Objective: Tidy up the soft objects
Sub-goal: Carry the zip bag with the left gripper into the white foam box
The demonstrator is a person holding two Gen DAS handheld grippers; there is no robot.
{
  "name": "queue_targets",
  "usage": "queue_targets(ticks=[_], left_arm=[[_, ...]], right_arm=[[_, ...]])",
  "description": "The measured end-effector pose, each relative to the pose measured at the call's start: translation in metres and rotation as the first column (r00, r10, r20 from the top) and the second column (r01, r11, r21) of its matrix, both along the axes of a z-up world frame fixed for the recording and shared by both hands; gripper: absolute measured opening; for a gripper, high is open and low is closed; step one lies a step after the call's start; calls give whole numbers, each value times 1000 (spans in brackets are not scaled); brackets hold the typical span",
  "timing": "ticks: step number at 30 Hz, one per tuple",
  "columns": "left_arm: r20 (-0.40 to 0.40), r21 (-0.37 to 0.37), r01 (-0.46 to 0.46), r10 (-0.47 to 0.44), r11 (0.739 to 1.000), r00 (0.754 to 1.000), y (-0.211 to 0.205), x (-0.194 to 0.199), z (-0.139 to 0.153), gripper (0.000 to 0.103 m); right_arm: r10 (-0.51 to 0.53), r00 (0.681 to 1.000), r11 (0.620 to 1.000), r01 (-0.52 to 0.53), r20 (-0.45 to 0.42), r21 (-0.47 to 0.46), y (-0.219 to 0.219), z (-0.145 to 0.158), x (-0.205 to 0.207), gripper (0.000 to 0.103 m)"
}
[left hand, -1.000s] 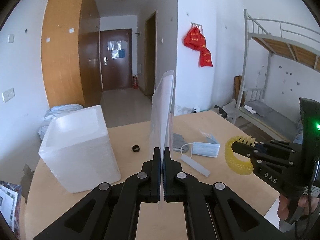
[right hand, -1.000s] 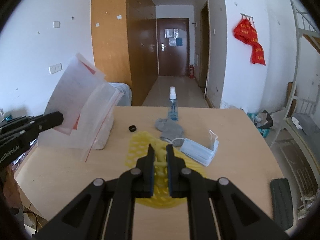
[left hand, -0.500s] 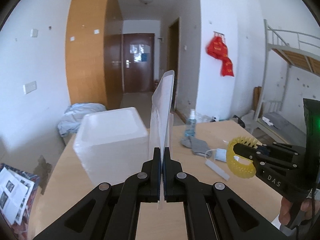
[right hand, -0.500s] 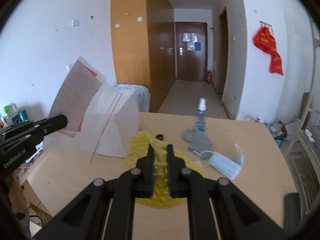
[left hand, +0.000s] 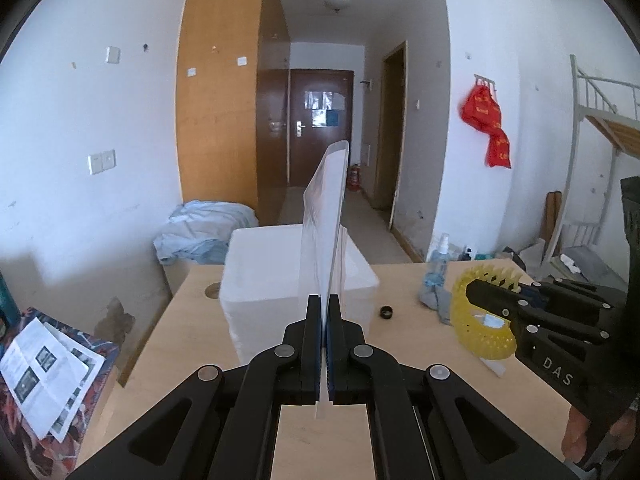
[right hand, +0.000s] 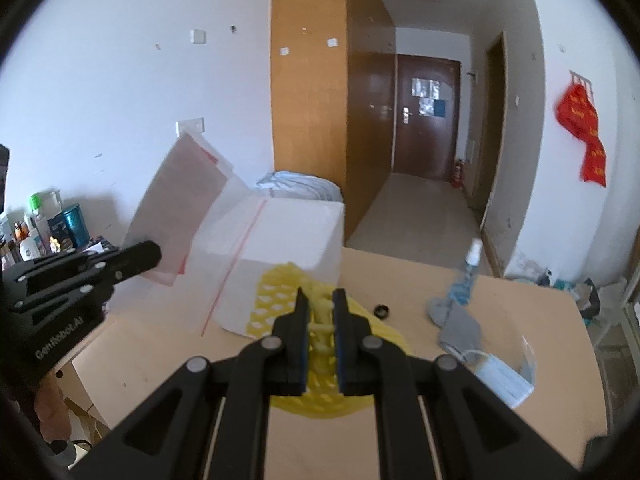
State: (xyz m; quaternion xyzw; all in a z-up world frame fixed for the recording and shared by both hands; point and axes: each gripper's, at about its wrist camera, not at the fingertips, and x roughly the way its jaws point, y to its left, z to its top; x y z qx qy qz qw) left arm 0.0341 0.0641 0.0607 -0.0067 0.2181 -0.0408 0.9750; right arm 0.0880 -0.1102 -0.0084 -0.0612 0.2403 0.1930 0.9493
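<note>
My left gripper [left hand: 324, 300] is shut on a clear zip bag [left hand: 326, 216] that stands up edge-on above the jaws; in the right wrist view the same zip bag [right hand: 188, 204] with its red seal line hangs from the left gripper [right hand: 154, 254]. My right gripper [right hand: 321, 300] is shut on a yellow foam net [right hand: 280, 300], held above the table. From the left wrist view the yellow foam net [left hand: 476, 320] curls around the right gripper [left hand: 470, 294]. A white foam box [left hand: 276, 280] stands on the wooden table [left hand: 192, 340] behind both.
A grey sock [right hand: 460, 324], a blue spray bottle [right hand: 468, 276], a face mask [right hand: 500, 376] and a small black cap [right hand: 381, 311] lie on the table's right part. Papers [left hand: 44, 376] rest on a stand at the left. Bottles [right hand: 44, 228] crowd a shelf.
Both grippers have swung leftward, keeping their holds. The foam box now sits straight ahead of the left gripper, and the sock and mask have slid to the right in both views.
</note>
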Motion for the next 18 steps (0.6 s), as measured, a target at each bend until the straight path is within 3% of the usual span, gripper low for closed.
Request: queue_targets(ticks=[9, 18], left_arm=[[10, -8, -50, 50, 999, 999, 19, 9, 6, 1], [21, 10, -44, 44, 999, 999, 20, 48, 20, 1]], right_arm=[[48, 999, 999, -48, 6, -6, 26, 8, 13, 13], [48, 999, 999, -48, 12, -11, 32, 13, 24, 13]])
